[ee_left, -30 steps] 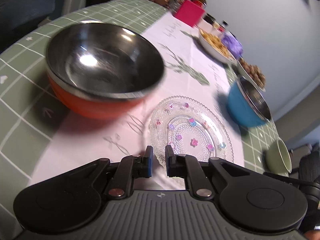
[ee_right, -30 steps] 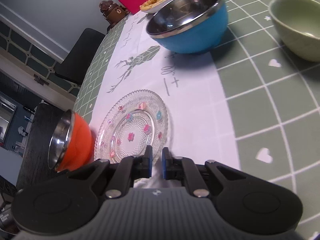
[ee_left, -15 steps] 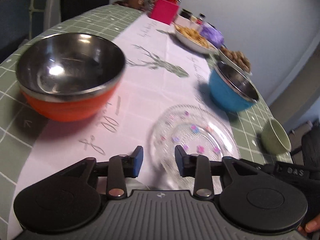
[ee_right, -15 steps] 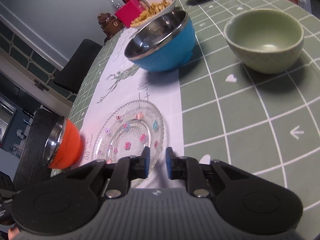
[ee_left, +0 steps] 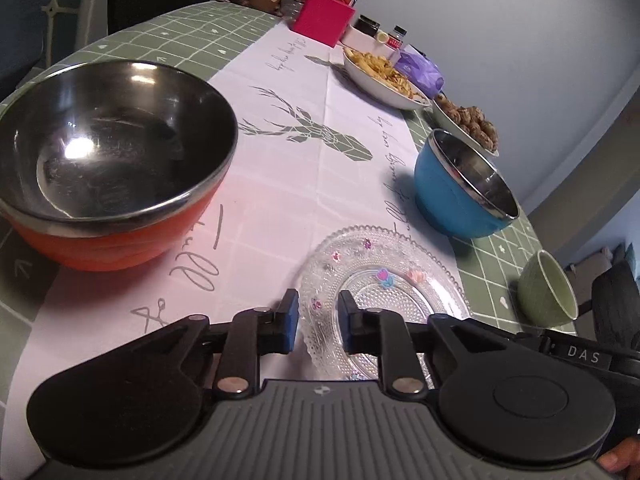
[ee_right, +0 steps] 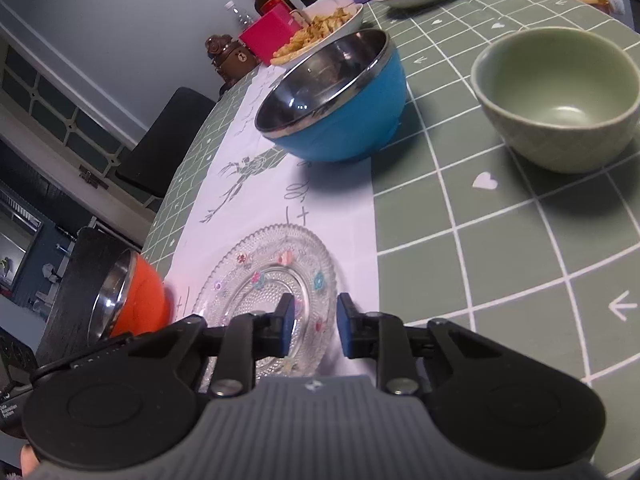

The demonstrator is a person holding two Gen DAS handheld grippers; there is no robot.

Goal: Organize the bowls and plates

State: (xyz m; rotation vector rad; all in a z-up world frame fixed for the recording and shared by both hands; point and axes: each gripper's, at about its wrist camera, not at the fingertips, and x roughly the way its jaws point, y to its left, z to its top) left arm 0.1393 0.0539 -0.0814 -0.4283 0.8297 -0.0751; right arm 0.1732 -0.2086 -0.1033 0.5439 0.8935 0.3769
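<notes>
Left gripper (ee_left: 318, 316) is closing from the wider spread of half a second ago, its jaws astride the near-left rim of the glass plate (ee_left: 384, 292) without pinching it. Right gripper (ee_right: 316, 316) sits slightly parted over the plate's near-right edge, nothing gripped. The plate lies on the white runner (ee_left: 288, 184), between the orange bowl (ee_left: 108, 160) and the blue bowl (ee_left: 460, 188). Only the right view shows the green bowl's (ee_right: 556, 100) empty inside; the left view shows the orange bowl's steel lining.
</notes>
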